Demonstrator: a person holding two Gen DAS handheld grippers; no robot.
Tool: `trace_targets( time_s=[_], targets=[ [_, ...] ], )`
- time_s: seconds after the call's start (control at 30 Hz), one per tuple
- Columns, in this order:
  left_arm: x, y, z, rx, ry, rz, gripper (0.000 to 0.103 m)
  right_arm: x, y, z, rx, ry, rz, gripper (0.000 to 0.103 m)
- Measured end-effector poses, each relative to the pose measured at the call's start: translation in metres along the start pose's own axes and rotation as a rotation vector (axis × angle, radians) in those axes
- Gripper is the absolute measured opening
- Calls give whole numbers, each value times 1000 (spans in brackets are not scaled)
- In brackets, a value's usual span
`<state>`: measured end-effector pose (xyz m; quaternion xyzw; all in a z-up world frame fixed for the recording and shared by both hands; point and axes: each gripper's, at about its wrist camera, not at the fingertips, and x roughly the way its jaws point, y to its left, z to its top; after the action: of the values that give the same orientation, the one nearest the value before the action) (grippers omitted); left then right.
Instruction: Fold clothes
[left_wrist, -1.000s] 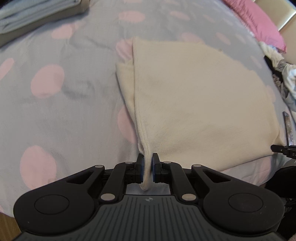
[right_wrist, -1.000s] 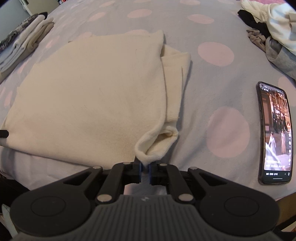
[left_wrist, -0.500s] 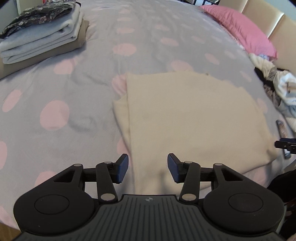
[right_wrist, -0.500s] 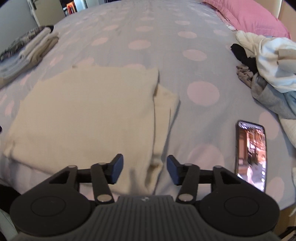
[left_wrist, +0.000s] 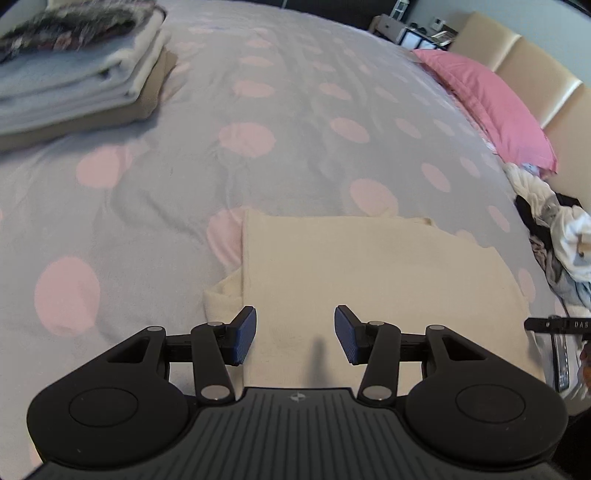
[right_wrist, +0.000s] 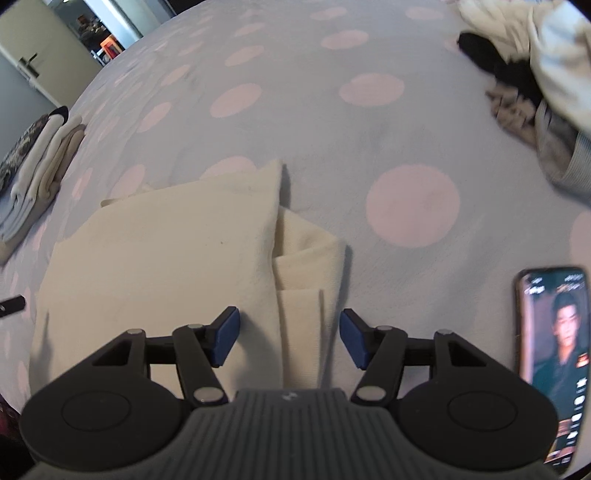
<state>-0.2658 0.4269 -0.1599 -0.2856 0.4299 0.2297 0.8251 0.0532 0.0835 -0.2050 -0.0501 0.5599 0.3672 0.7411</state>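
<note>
A cream garment (left_wrist: 369, 273) lies folded flat on the grey bed sheet with pink dots (left_wrist: 258, 110). It also shows in the right wrist view (right_wrist: 166, 243), with a folded sleeve (right_wrist: 306, 266) sticking out at its right side. My left gripper (left_wrist: 294, 338) is open and empty, above the garment's near left corner. My right gripper (right_wrist: 289, 341) is open and empty, above the garment's near right edge by the sleeve.
A stack of folded clothes (left_wrist: 70, 70) sits at the far left, also in the right wrist view (right_wrist: 33, 173). A heap of unfolded clothes (right_wrist: 535, 85) lies at the right. A lit phone (right_wrist: 554, 354) lies right of the garment. A pink pillow (left_wrist: 487, 103) lies by the headboard.
Both grippers let go of the garment's near corners, opened, and pulled up and back. The garment now lies flat on the bed.
</note>
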Motion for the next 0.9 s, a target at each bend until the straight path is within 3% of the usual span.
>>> trace_targets(
  time_s=[0.17,0.4,0.7,0.9],
  targets=[
    [9,4,-2,-17,18,3,45,15,10,-13,-17,-32,-47,61],
    [9,-3,-5,27,8,18,45,13,6,-16,5,-52,-6,23],
    [2,-6,-5,35,-14,1,45,-9,8,-1,54,-27,90,17],
    [-9,-8,-3,46,-45,-16,45,-36,39,13,46,-17,143,16]
  ],
)
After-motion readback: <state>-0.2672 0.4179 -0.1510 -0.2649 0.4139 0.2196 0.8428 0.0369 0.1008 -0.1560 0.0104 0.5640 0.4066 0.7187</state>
